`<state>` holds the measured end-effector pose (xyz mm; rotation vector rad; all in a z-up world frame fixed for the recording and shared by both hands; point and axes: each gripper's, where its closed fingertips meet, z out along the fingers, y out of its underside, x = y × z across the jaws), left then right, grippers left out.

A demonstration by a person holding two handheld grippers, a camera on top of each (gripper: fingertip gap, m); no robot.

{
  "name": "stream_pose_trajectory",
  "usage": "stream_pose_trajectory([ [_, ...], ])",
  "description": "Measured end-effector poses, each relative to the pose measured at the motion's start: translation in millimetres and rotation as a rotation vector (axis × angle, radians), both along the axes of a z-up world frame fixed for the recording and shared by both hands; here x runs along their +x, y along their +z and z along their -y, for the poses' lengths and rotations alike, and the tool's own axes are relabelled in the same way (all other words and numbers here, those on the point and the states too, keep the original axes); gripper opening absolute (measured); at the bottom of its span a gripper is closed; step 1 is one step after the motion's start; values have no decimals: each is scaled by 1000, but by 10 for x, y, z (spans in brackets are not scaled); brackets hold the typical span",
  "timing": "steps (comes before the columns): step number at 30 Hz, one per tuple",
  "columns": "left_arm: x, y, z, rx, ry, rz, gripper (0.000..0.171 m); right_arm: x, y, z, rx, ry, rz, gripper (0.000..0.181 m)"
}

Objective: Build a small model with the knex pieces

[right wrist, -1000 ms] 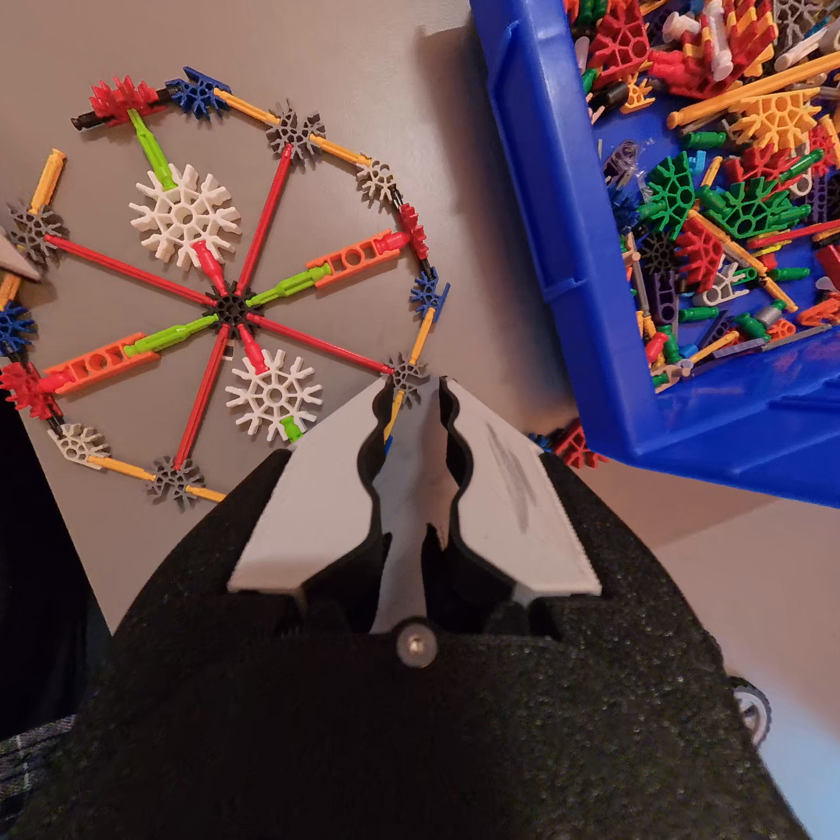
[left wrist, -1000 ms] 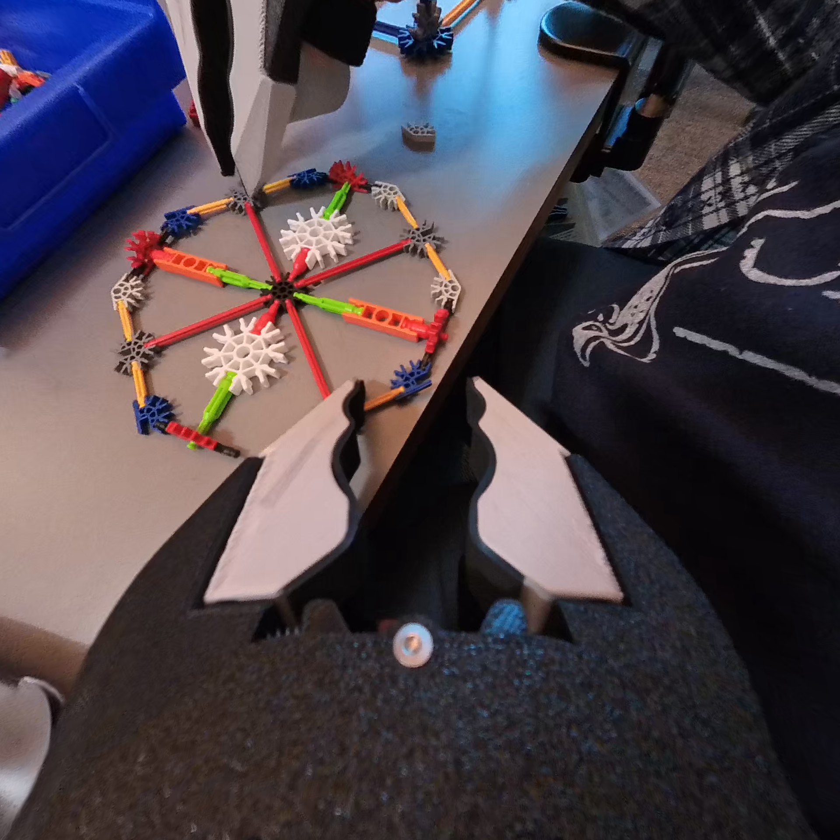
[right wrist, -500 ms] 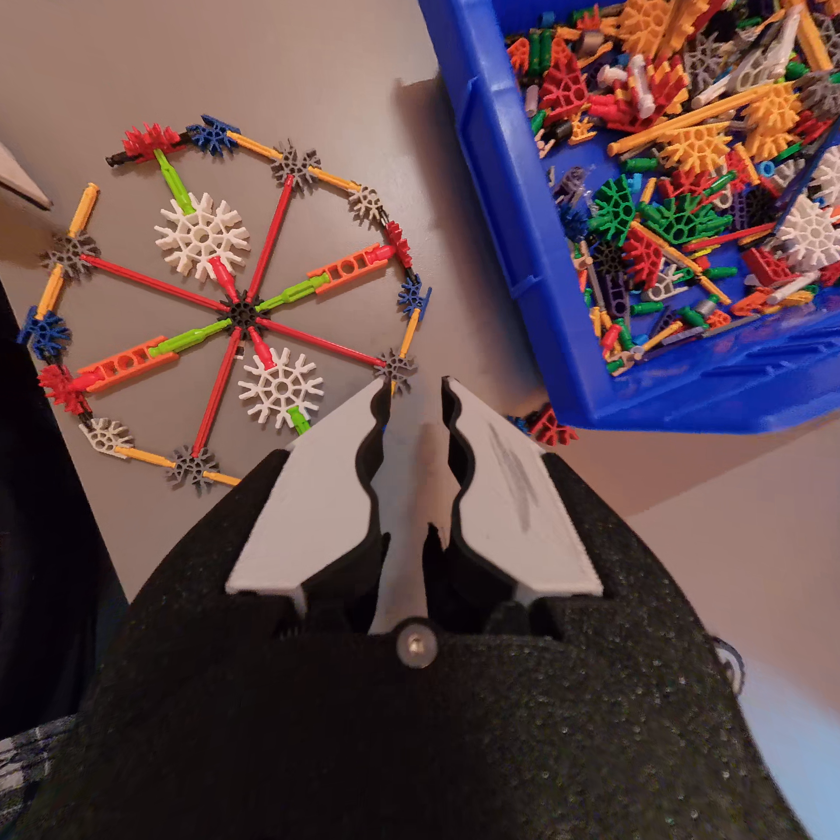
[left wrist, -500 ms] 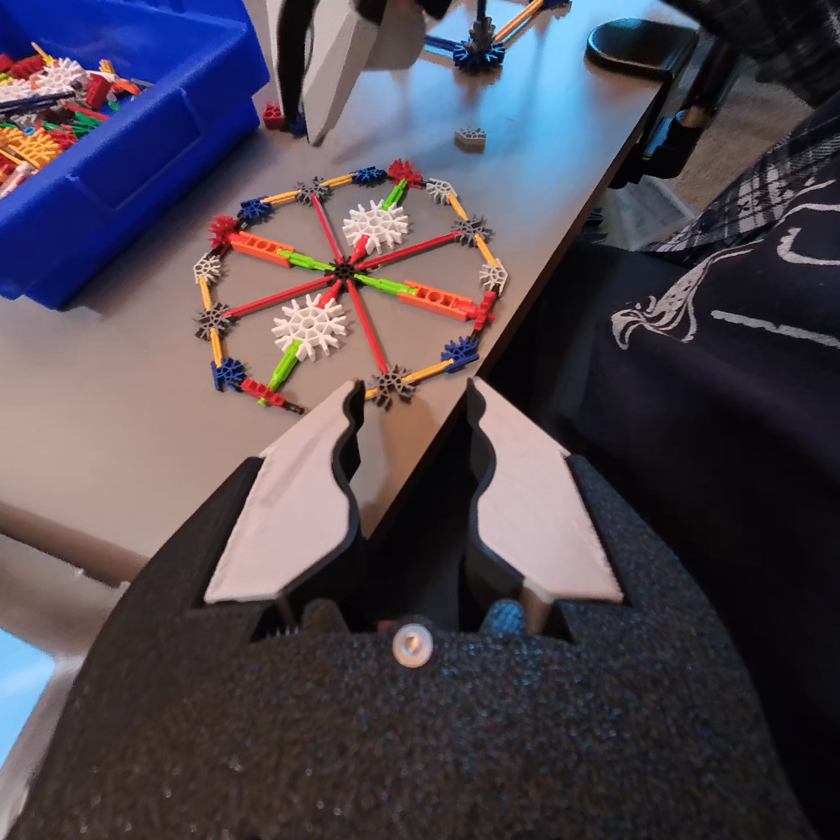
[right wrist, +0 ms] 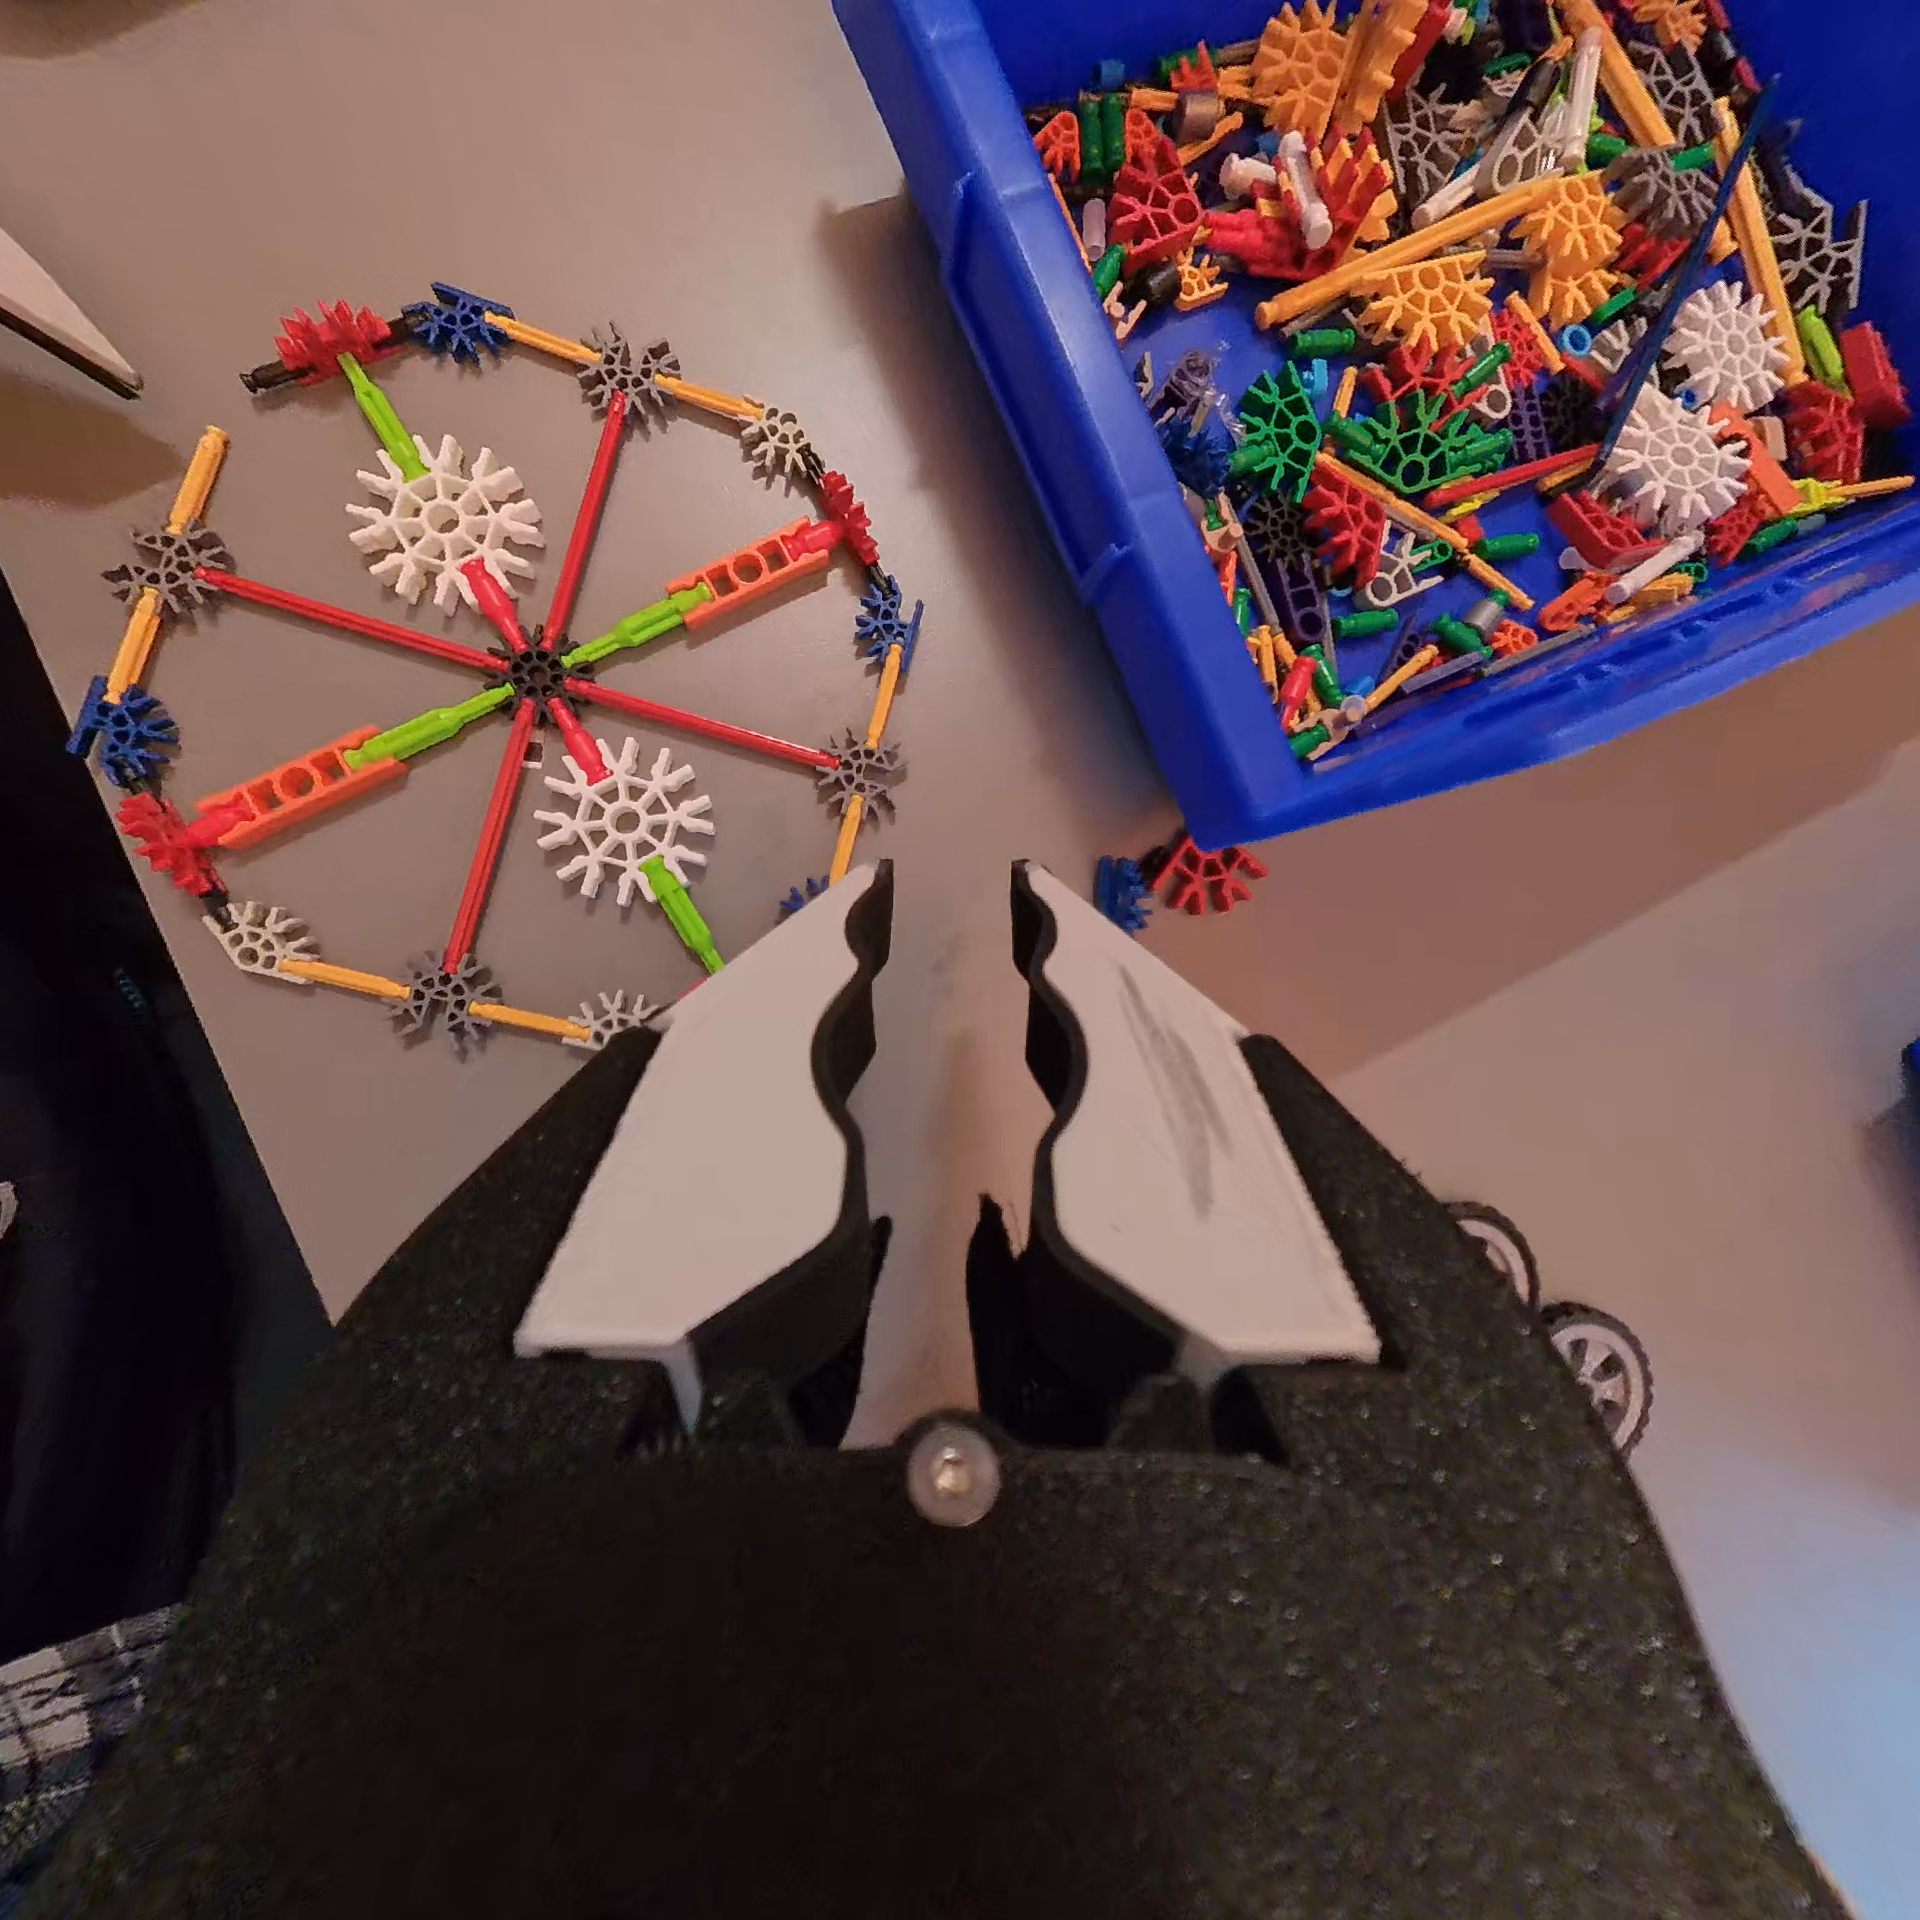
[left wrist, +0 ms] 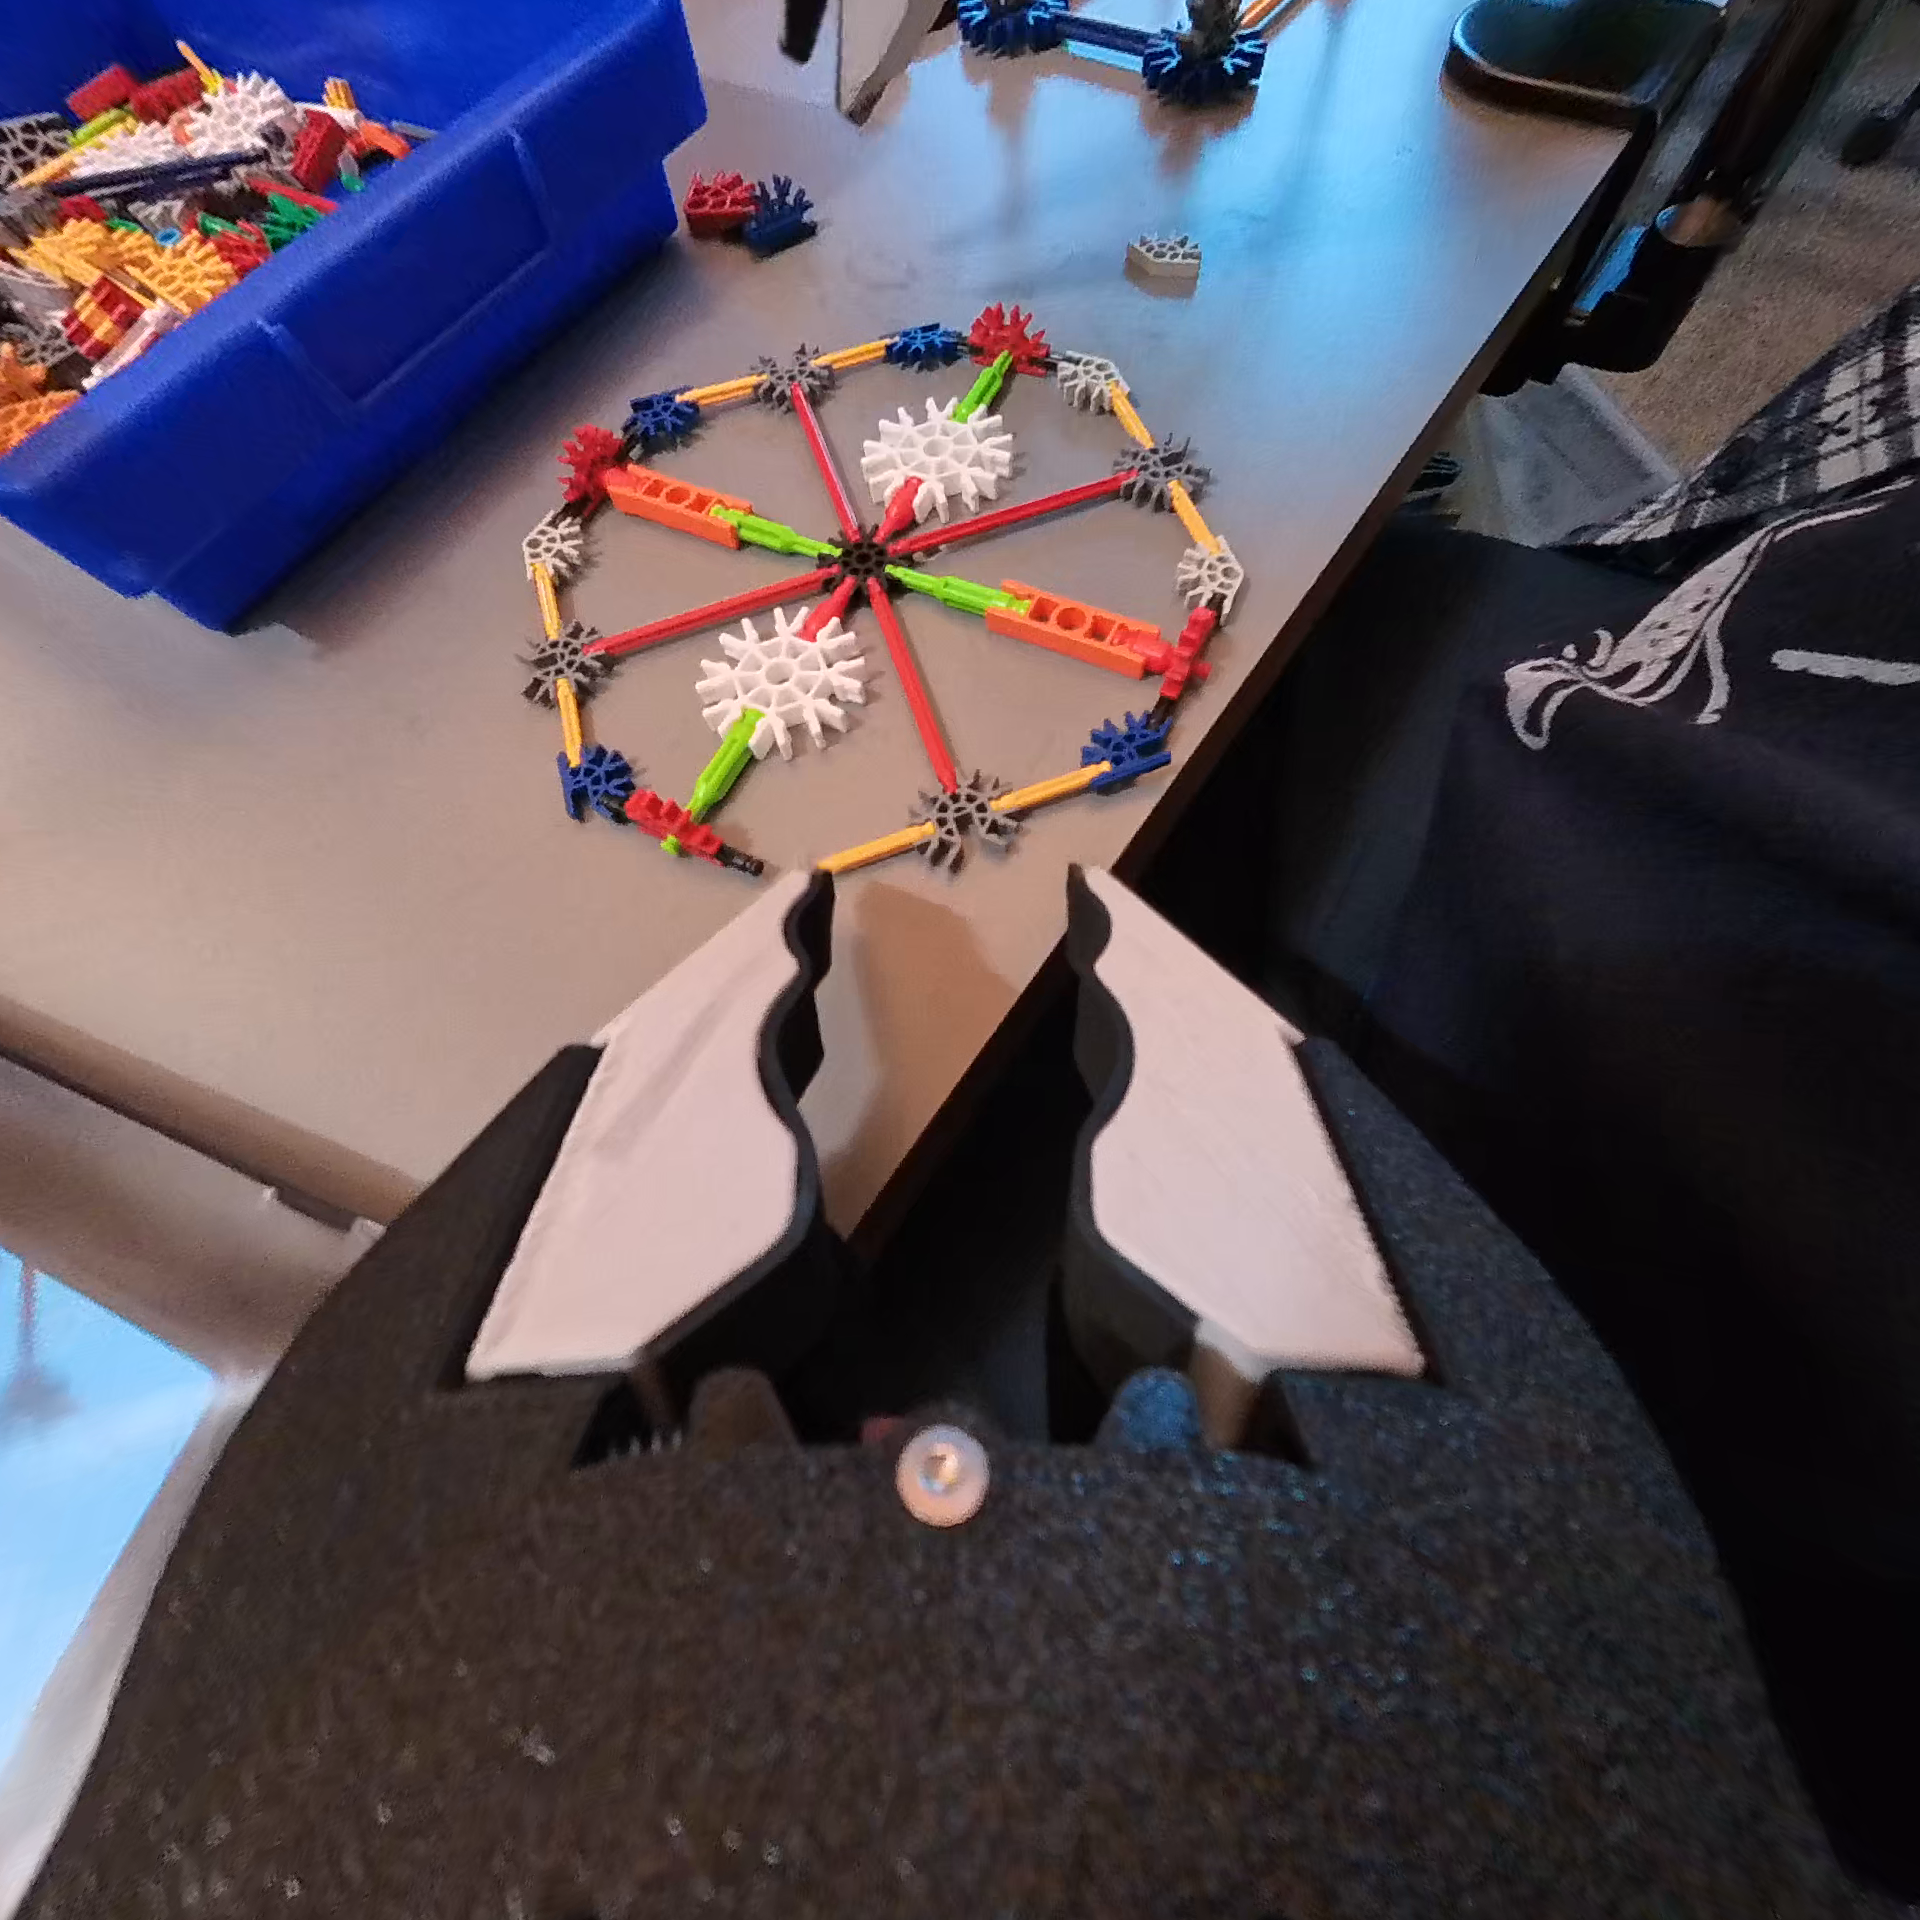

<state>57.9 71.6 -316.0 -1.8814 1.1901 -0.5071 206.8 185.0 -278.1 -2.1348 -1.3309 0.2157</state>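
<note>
The left gripper [left wrist: 948,894] hangs with jaws spread and empty over the near edge of the grey surface [left wrist: 260,852], just short of the flat rod-and-connector wheel [left wrist: 868,561]. The right gripper [right wrist: 951,883] is parted and empty too, beside the wheel's [right wrist: 535,670] rim. Farther off sits a blue bin [right wrist: 1049,343] of loose pieces, with red and blue connectors [right wrist: 1184,878] by its corner.

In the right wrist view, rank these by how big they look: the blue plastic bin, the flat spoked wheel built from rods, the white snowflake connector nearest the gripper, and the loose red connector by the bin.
1. Blue plastic bin, cut off by the frame.
2. Flat spoked wheel.
3. White snowflake connector.
4. Loose red connector.
</note>
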Motion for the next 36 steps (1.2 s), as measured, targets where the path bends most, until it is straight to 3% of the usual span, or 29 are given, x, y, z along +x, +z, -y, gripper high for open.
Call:
stream_pose_trajectory([
  [36, 35, -39, -36, 0, 26, 7, 45, 69, 83, 115, 17, -4, -24, 24],
])
